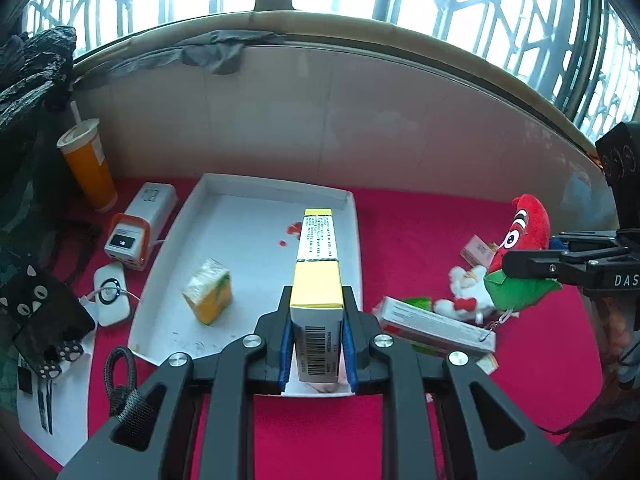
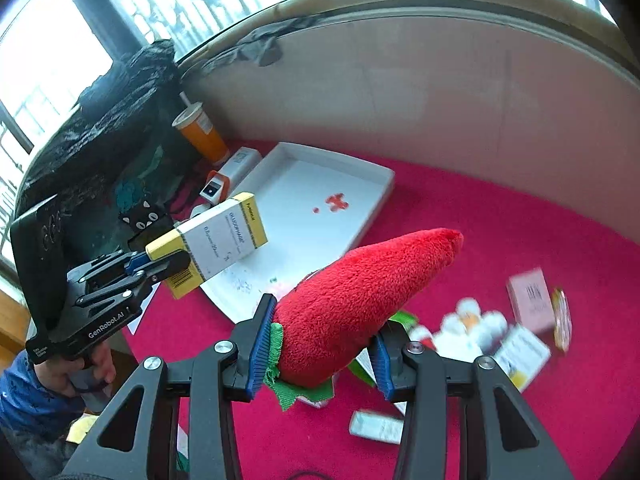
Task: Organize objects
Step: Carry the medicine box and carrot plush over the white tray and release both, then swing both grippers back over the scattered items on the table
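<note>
We carry two things toward the white tray, and the main risk lies with the left hand-held gripper: it is closed tight on the near end of a long yellow-and-white box, which sticks out far beyond the fingers over the tray, so a quick swing or a bump on the tray's rim could lever the box loose or twist it in the pads. If we let go while it hangs high above the tray, we judge it could land on the small orange-and-green carton already lying inside the tray, left of the box. The right hand-held gripper stands partly open around a red plush chilli, pinching its soft green-collared base; the plush can squash and slip, and its tip droops forward toward the tray's near corner. The chilli hangs above the red table just right of the tray. Further right of the tray, a small white plush toy and several little boxes lie scattered on the table.
</note>
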### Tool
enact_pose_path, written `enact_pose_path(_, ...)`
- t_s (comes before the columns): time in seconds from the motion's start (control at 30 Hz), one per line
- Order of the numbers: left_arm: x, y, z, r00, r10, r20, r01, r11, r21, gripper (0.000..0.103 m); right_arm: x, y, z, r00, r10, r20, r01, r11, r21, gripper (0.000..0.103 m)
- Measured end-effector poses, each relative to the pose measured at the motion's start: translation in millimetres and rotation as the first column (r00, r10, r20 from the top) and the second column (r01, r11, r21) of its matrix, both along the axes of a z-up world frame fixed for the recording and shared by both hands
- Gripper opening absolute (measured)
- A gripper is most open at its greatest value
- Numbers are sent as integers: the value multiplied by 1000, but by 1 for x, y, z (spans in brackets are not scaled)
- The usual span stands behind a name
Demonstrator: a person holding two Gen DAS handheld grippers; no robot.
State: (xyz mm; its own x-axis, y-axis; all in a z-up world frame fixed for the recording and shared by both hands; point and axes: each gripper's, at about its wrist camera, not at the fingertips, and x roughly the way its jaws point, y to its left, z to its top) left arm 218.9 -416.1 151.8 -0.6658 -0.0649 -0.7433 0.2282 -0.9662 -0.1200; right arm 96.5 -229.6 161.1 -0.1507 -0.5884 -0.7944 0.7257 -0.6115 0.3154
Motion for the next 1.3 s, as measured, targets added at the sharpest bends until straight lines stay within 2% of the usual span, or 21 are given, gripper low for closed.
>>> enact_pose_path(0.27, -15, -48, -8, 999, 49, -1, -49, 998, 49, 20, 0, -82, 2, 993, 116, -35, -113, 990, 85, 46)
enact_pose_path(0.47, -27, -71, -10, 998, 56, -2, -56, 997, 54, 23, -3, -134, -13, 987, 150, -54, -138, 973, 185, 46)
enact_pose_path(0.5, -29, -75, -10, 998, 67, -4, -67, 996, 56, 26, -6, -140, -16, 988, 144, -52, -131, 972, 197, 47)
enact_pose_path(0.6, -29, -88, -7, 995, 101, -19, -100, 993, 65, 45, -17, -154, -21, 994, 104, -34, -95, 973, 210, 52)
enact_pose_path(0.67, -26, -93, -4, 992, 121, -33, -120, 992, 35, 64, -22, -158, -21, 997, 68, -26, -62, 979, 194, 57)
enact_pose_path(0.7, -25, -94, -3, 991, 128, -39, -127, 992, 23, 68, -23, -159, -20, 998, 60, -21, -55, 981, 186, 59)
enact_pose_path(0.77, -22, -98, -2, 988, 148, -45, -148, 989, 10, 86, -24, -164, -18, 998, 60, -24, -55, 982, 183, 59)
enact_pose_path(0.83, -20, -101, -3, 984, 173, -41, -173, 985, -5, 94, -24, -165, -16, 998, 53, -32, -47, 983, 179, 62)
enact_pose_path(0.9, -20, -104, -5, 980, 199, -27, -199, 980, -16, 95, -25, -166, -15, 999, 35, -29, -29, 985, 171, 71)
enact_pose_path(0.97, -19, -106, -6, 977, 212, -23, -212, 977, -7, 95, -26, -165, -13, 1000, 18, -26, -14, 987, 162, 74)
enact_pose_path(1.3, -20, -93, -5, 979, 205, -12, -205, 978, -30, 95, -23, -148, -14, 1000, 2, 0, -2, 989, 149, 74)
